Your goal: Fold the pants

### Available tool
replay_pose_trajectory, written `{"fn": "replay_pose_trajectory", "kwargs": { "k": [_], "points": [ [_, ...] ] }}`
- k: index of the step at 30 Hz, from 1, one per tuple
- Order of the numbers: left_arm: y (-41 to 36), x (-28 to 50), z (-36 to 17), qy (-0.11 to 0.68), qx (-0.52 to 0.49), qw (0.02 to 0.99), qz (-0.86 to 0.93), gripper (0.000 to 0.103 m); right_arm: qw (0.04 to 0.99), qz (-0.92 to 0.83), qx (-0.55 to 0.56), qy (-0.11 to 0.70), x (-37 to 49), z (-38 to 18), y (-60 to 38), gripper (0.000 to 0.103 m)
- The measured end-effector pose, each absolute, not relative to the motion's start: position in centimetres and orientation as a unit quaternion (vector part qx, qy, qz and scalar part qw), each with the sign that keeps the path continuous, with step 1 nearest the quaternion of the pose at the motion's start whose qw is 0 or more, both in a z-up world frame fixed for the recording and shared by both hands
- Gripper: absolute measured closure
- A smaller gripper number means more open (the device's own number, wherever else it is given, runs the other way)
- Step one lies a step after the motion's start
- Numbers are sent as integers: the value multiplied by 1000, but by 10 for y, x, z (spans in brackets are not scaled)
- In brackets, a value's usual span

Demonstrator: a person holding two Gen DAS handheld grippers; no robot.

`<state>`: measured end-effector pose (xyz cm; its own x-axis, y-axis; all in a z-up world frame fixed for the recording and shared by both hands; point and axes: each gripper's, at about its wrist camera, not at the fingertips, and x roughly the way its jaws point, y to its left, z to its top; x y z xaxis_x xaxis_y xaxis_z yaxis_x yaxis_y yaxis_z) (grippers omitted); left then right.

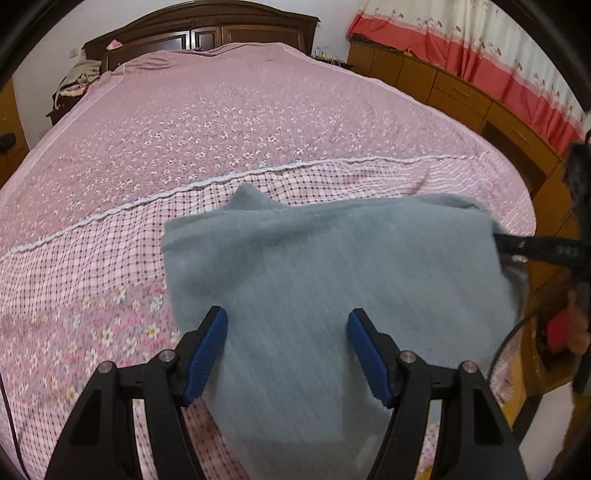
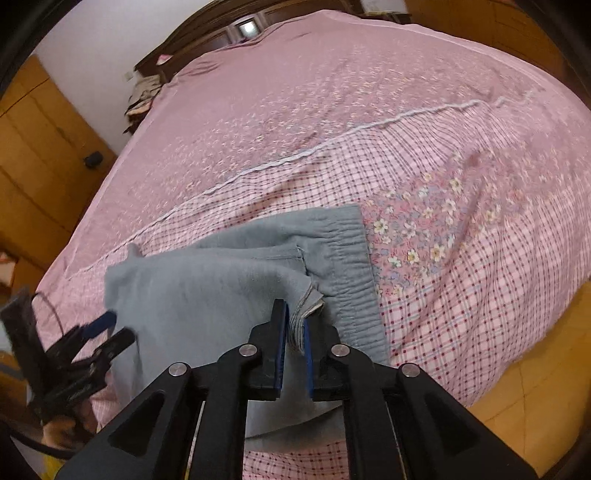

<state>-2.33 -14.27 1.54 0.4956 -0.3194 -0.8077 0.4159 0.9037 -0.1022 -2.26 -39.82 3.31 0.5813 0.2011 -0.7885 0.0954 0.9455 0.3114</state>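
Note:
Grey fleece pants (image 1: 314, 266) lie folded near the foot of the bed, their elastic waistband (image 2: 347, 258) toward the right in the right wrist view. My left gripper (image 1: 288, 317) hovers open over the middle of the pants, its blue pads (image 1: 207, 354) wide apart with nothing clamped between them. My right gripper (image 2: 295, 332) pinches the layered hem edge of the pants (image 2: 203, 288) between its narrow jaws, just left of the waistband. The left gripper (image 2: 99, 332) also shows blurred at the pants' left edge, and the right gripper's black finger (image 1: 517, 243) reaches in at the pants' right corner.
A pink floral and checked bedspread (image 1: 221, 129) covers the bed up to a dark wooden headboard (image 1: 207, 33). Low wooden cabinets (image 1: 443, 85) under a red-and-white curtain (image 1: 461, 37) run along the right. A clothes pile (image 1: 79, 77) sits far left. A wooden wardrobe (image 2: 37, 147) stands to the left.

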Motion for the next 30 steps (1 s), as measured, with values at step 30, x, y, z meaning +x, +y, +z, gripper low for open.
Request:
{"fn": "replay_pose_trajectory", "kwargs": {
  "k": [30],
  "points": [
    [-142,-37,10,447,44,871,-200,30,863,68,103,490,18,30,-391,71]
  ]
}}
